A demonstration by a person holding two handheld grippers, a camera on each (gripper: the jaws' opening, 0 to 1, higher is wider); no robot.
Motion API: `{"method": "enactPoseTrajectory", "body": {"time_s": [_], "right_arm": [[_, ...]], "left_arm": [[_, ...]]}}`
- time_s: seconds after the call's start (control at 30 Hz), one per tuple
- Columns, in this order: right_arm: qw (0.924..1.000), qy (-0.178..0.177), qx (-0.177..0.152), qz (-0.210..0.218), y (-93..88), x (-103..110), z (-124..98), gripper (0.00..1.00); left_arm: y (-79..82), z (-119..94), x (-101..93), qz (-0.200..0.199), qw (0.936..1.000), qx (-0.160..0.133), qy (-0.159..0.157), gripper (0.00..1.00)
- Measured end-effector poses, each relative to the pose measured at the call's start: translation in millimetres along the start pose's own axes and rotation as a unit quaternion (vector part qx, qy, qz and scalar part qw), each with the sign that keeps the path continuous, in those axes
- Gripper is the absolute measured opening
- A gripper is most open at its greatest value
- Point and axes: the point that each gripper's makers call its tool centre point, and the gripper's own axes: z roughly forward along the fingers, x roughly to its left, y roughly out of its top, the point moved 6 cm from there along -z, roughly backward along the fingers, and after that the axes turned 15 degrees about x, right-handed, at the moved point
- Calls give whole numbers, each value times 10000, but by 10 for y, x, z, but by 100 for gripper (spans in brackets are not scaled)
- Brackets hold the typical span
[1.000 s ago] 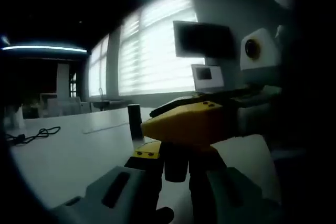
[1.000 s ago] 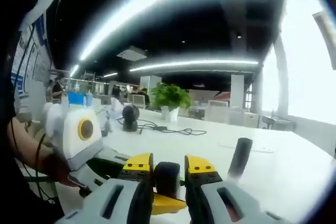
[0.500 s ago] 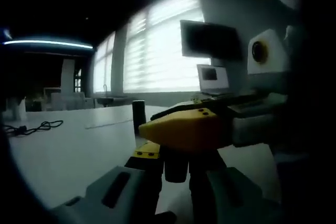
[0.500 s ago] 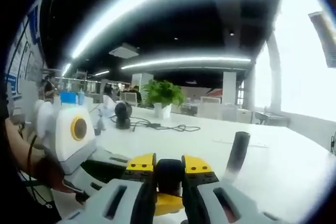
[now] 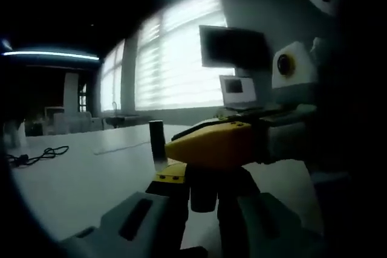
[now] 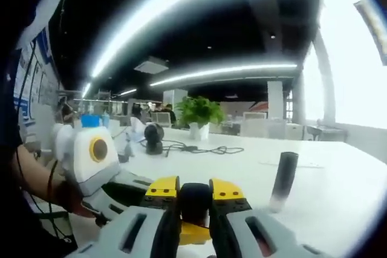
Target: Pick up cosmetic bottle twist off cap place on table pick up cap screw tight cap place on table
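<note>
A small dark cosmetic bottle (image 5: 202, 199) sits clamped between my left gripper's (image 5: 202, 185) jaws. My right gripper (image 5: 205, 149) crosses in from the right, and its yellow jaws close over the bottle's upper end. In the right gripper view that dark round end (image 6: 195, 202) is pinched between the yellow tips of my right gripper (image 6: 195, 191), with my left gripper (image 6: 193, 232) just beneath it. I cannot tell whether a cap is on that end. A dark slim cylinder (image 5: 156, 140) (image 6: 283, 179) stands upright on the white table (image 5: 78, 179), apart from both grippers.
A black cable (image 5: 36, 155) lies at the table's left. A monitor (image 5: 233, 46) and a laptop (image 5: 239, 89) stand by the window blinds. Across the table are a potted plant (image 6: 198, 113), a round black device (image 6: 152, 134) and a cable (image 6: 202, 148). A person's hand (image 6: 42, 185) holds the left gripper.
Both views have swayed a little and come back. Both grippers stay clamped on the bottle, and the upright cylinder has not moved on the table.
</note>
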Motion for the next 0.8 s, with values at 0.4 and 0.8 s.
{"method": "enactPoseTrajectory", "body": {"time_s": [0.4,0.8], "right_arm": [[9984,546,-5,-130,19,34,-63,11],[9927,1177,-62,-260,68,66,-122,10]], "left_arm": [[27,-56,-32,-2,9997,-33,-261,6],[79,-130,-51,-46,9980,-47,-627,6]]}}
